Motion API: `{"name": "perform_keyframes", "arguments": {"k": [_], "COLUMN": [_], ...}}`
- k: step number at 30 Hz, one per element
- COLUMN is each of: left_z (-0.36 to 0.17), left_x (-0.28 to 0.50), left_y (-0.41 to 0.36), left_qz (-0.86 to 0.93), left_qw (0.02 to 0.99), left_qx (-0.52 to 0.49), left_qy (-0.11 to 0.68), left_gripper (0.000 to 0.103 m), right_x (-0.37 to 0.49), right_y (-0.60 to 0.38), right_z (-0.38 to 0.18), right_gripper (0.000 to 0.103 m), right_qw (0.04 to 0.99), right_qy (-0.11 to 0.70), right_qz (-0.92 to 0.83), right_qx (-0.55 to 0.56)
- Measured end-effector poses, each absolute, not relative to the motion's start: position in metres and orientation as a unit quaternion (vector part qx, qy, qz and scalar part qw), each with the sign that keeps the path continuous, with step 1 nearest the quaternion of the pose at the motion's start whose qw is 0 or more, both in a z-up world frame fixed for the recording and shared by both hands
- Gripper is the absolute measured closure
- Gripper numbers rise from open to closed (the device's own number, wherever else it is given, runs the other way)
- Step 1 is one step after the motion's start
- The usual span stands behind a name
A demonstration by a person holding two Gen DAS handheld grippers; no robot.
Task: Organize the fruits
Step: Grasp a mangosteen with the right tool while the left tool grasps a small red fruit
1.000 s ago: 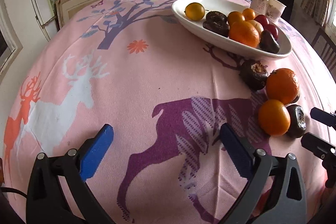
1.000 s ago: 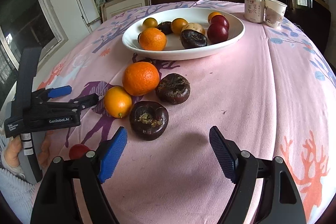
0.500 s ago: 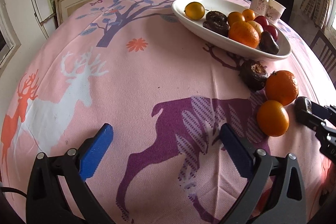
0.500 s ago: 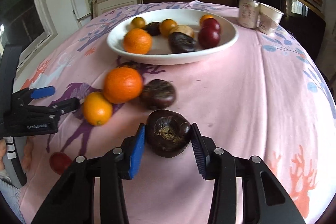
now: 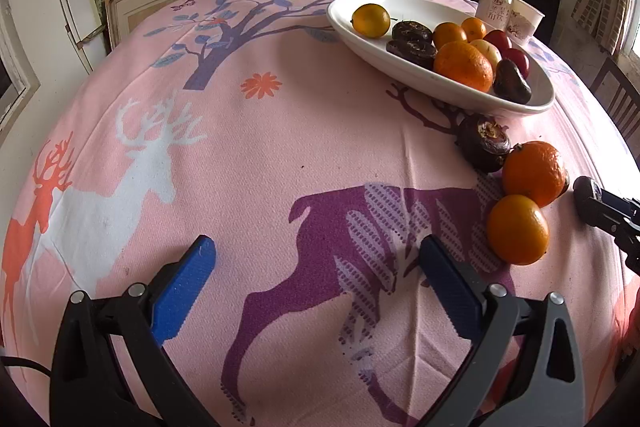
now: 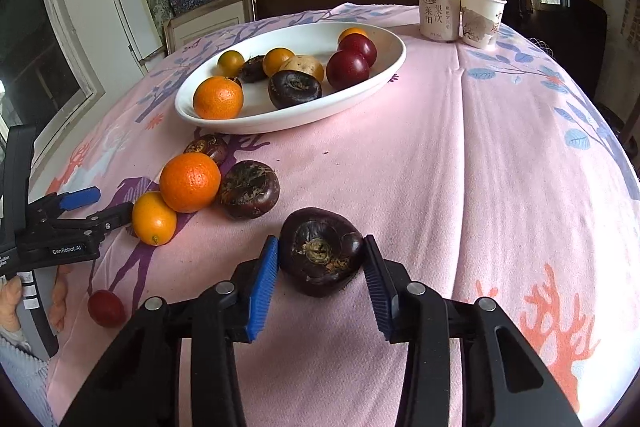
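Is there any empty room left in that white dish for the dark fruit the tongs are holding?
Yes. The white dish is bare along its near side, in front of the two red fruits and beside the orange. Its back half is crowded. The right tongs grip the dark fruit.

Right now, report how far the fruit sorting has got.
Done: nine fruits lie in the white dish. In hand: the right claw is shut on a dark water chestnut. Left on the cloth: two oranges, two more chestnuts and a red fruit. The left claw is open and empty.
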State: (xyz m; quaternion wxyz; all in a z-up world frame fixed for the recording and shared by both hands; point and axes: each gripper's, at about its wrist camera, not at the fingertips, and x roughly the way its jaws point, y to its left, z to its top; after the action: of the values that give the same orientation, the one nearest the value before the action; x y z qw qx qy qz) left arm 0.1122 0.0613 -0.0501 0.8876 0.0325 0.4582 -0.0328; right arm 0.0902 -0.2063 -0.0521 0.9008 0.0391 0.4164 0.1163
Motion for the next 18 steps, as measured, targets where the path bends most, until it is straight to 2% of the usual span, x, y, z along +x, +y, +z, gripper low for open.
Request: {"name": "perform_keyframes", "arguments": {"k": [7, 9, 13, 18], "left_z": [-0.048, -0.039, -0.020, -0.022], "left_x": [0.107, 0.092, 0.038, 0.004], "left_y": [0.061, 0.060, 0.041, 0.003], "left_qz": [-0.022, -0.020, -0.126, -0.135], "left_qw": [0.889, 0.897, 0.907, 0.905], "left_qx": [0.033, 0.032, 0.011, 0.086], "left_qy": [0.456, 0.440, 0.403, 0.394], "left_gripper": [0.004, 0.004, 0.004, 0.004], "right_x": [0.092, 0.091, 0.091, 0.091], "right_y": [-0.205, -0.204, -0.203, -0.202], "right_z": [-0.054, -0.055, -0.054, -0.054], "right_gripper": [0.059, 0.058, 0.057, 0.057], "right_qw": [0.899, 0.899, 0.899, 0.900], "right_qy": [0.422, 0.422, 0.422, 0.422], "right_qz": [0.114, 0.114, 0.114, 0.111], "right_qx": [0.030, 0.025, 0.024, 0.019]}}
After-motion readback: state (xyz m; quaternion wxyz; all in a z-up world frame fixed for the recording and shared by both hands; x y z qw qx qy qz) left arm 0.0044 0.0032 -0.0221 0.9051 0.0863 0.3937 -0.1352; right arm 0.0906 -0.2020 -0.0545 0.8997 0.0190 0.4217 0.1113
